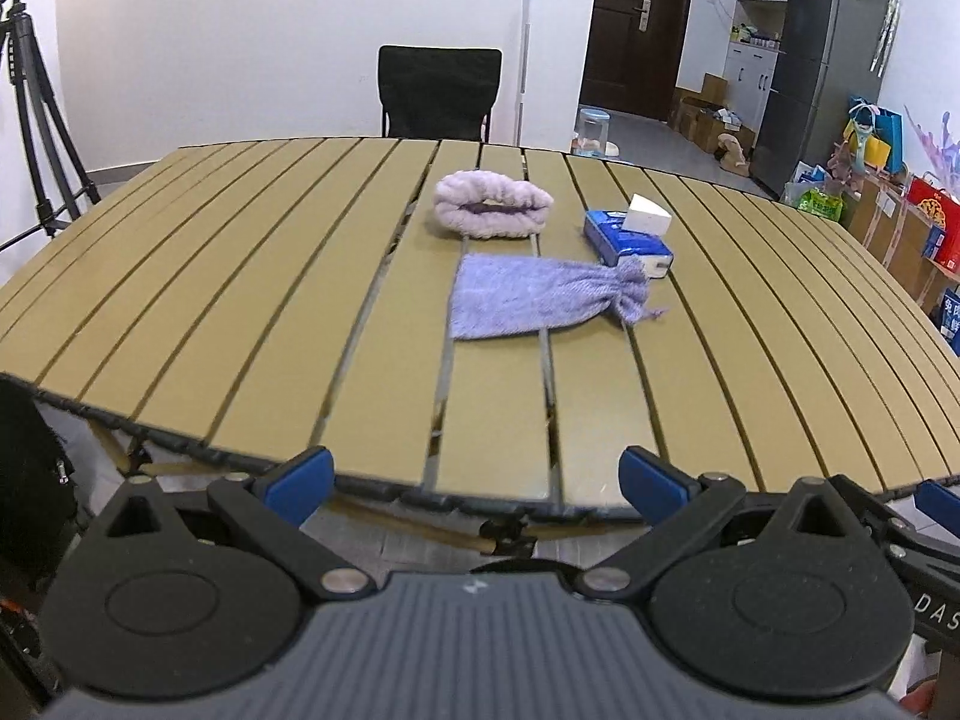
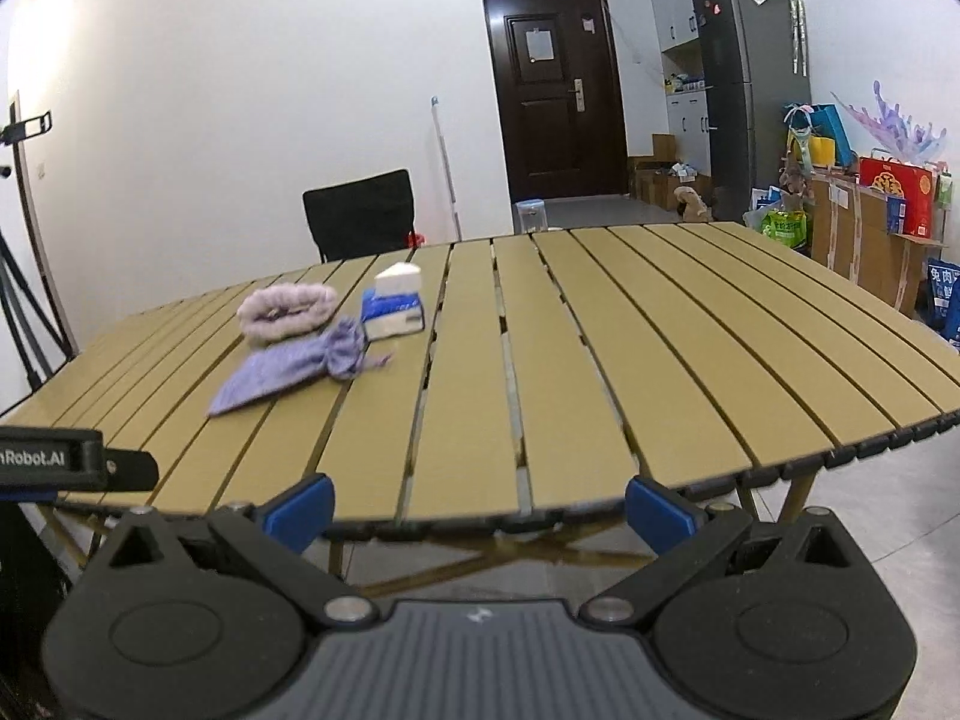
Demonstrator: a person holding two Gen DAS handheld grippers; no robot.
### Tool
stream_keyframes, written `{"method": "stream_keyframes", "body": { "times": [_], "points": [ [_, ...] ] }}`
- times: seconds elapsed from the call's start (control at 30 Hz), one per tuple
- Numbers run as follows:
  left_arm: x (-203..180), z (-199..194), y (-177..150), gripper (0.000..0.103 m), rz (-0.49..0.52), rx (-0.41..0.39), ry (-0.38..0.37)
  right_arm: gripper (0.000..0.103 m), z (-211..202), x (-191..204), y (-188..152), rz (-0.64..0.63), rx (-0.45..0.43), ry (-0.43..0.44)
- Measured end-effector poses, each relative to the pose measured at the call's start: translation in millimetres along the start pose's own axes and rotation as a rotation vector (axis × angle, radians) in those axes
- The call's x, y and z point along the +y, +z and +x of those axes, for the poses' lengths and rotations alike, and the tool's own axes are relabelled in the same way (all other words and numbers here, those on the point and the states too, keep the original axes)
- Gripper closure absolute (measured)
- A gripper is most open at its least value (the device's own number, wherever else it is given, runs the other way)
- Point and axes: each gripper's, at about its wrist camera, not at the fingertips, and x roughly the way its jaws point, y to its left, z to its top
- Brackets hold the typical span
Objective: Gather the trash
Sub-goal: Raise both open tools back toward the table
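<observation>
On a tan slatted table [image 1: 240,312] [image 2: 660,348] lie a flat purple drawstring pouch [image 1: 528,297] [image 2: 288,372], a rolled lilac fluffy cloth [image 1: 492,204] [image 2: 285,309] and a blue tissue pack [image 1: 627,237] [image 2: 393,309] with a white tissue sticking up. My left gripper [image 1: 477,477] is open and empty at the table's near edge, well short of the pouch. My right gripper [image 2: 480,510] is open and empty at the near edge, to the right of the objects.
A black chair [image 1: 441,90] [image 2: 360,213] stands behind the table. A tripod [image 1: 36,120] is at the left. A dark door [image 2: 558,84], a fridge [image 2: 756,78] and boxes and bags [image 2: 870,210] line the right side. The left gripper's body [image 2: 66,459] shows at the right view's left edge.
</observation>
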Motion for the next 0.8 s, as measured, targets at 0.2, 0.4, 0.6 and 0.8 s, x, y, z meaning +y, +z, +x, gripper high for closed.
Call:
{"method": "stream_keyframes", "body": {
  "times": [0.2, 0.4, 0.6, 0.8],
  "points": [
    [-14, 24, 18, 0.0, -0.013, -0.008, -0.017, 0.0, 23, -14, 17, 0.004, -0.023, -0.026],
    [-28, 44, 36, 0.0, -0.008, -0.035, -0.033, 0.0, 50, -28, 31, 0.012, -0.036, -0.05],
    [-38, 70, 50, 0.0, 0.01, -0.027, -0.044, 0.0, 74, -40, 38, 0.047, -0.051, -0.074],
    [-42, 98, 62, 0.0, -0.002, -0.001, -0.055, 0.0, 89, -56, 38, 0.091, -0.081, -0.097]
  ]
}}
